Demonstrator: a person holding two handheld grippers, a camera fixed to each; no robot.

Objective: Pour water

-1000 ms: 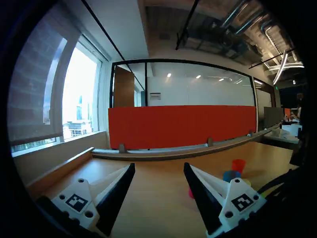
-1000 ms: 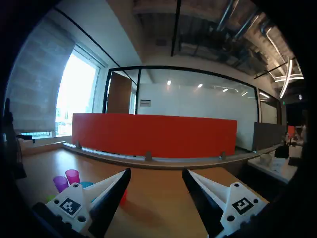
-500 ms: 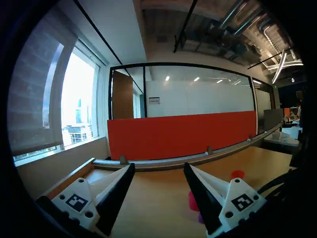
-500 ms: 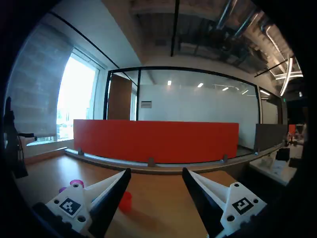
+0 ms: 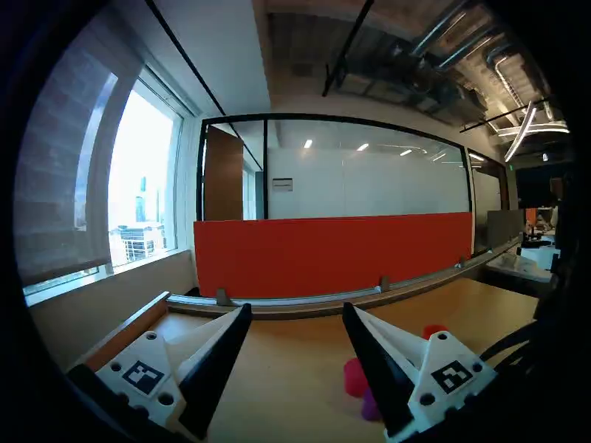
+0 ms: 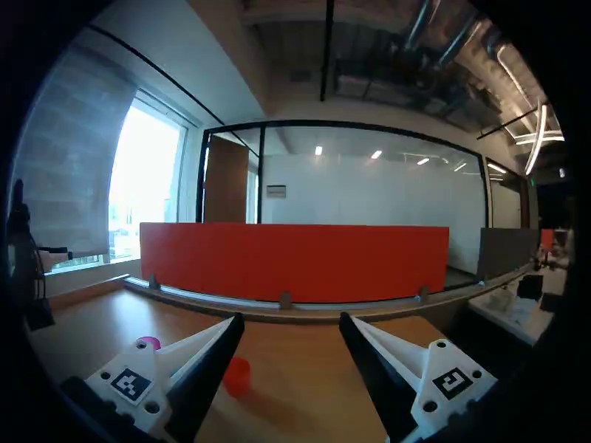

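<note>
Worktop has sunk lower in both views since a second ago, leaving pink cup at lower right and red cup at lower left; left tongs and right tongs gape wide, empty, so pour not started.

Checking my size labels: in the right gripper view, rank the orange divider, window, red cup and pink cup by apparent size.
1. orange divider
2. window
3. red cup
4. pink cup, though both cups are partly hidden, so their order is unsure.

A wooden table spans the lower frame; a pink cup, a purple cup and a red cup stand on it at lower right.
</note>
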